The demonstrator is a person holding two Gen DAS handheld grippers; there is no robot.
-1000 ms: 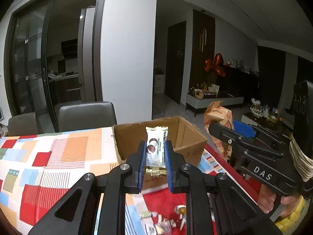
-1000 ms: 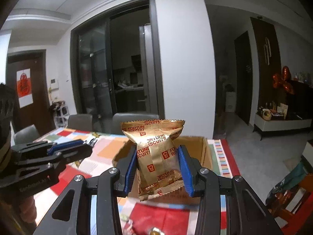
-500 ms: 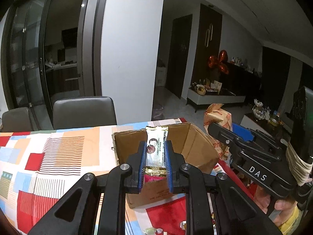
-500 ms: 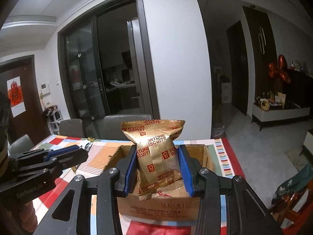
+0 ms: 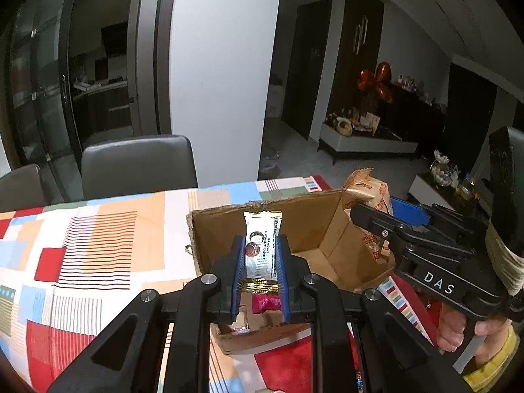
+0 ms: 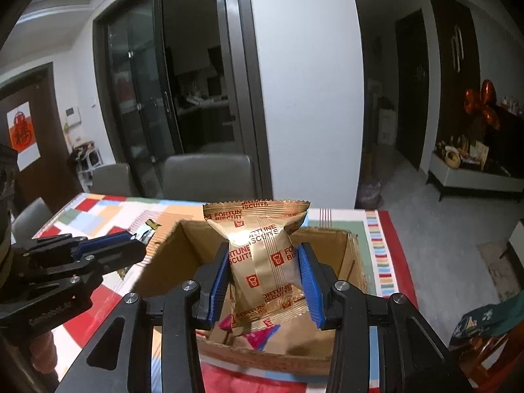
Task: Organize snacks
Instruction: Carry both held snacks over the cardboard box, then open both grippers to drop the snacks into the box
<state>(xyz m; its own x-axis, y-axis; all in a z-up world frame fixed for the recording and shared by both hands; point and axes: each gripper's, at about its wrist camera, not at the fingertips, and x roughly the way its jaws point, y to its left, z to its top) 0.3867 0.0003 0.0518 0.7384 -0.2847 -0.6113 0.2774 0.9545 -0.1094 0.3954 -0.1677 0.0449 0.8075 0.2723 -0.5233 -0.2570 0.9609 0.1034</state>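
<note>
Where the table point(image 5: 98, 229) fills the lower left of the left wrist view, a patchwork cloth of red, orange, blue and white is seen over it, and grey chairs point(image 5: 137, 163) are set along its far edge before a white pillar point(image 5: 222, 75) and dark glass doors point(image 5: 39, 75). A low sideboard point(image 5: 366, 140) with red balloons point(image 5: 376, 78) above it is seen at upper right, beyond a tiled floor. An open cardboard box point(image 5: 314, 229) is placed at the centre of both views, with pink wrappers point(image 5: 267, 303) lying on its bottom. A white candy bar point(image 5: 262, 252) is clamped upright between the blue pads of the left gripper point(image 5: 260, 275), over the near wall of the box. A gold biscuit pack point(image 6: 262, 262) is gripped by the right gripper point(image 6: 265, 281) above the box's opening. Much of the box's floor is hidden in each view by the held snack and the black fingers. A hand point(image 5: 455, 330) is glimpsed at lower right of the left view.
</note>
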